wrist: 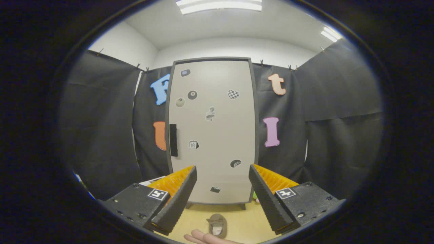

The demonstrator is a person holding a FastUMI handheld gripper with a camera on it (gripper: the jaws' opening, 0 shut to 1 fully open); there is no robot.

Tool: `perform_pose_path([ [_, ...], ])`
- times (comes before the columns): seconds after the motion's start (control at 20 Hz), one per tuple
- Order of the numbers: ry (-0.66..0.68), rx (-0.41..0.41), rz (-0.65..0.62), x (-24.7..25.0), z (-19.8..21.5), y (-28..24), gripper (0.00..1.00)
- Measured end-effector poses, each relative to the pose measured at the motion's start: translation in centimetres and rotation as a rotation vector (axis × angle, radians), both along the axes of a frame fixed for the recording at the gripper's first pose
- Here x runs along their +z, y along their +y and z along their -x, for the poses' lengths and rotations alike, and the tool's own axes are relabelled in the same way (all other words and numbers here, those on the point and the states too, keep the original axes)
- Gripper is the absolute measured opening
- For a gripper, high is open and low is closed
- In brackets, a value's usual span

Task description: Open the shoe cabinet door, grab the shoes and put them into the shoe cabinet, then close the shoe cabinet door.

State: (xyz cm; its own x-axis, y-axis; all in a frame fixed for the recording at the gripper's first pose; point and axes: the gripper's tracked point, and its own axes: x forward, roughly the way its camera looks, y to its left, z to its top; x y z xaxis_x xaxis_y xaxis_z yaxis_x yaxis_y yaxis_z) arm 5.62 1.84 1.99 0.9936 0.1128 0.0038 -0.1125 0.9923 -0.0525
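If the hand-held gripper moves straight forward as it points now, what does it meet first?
Probably the closed shoe cabinet door, its lower part. The hand-held gripper is open and holds nothing; the way there looks free, though depth is unclear.

On the shoe cabinet door [212,132], a small calendar sticker [193,144] seems to read "10". A round black sticker [192,95] looks like an eight-ball, its number too small to read.

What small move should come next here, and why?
Probably ease the tool forward toward the handle. The cabinet door is shut, and the black handle sits along its edge, ahead of the fingers. The fingers are open and hold nothing. The shoe lies on the floor between them, beside a hand, and cannot go in until the door opens.
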Motion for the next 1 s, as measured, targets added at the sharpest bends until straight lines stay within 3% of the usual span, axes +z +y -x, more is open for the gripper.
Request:
perform_pose_path([
  [0.3, -0.033, 0.124, 0.036, 2.2, -4.2, 8.1, 1.0],
  [0.5, -0.071, 0.165, 0.098, 3.4, -6.8, 13.6, 1.0],
  [1.0, 0.078, 0.125, 0.052, 0.9, -21.0, 19.5, 0.94],
])
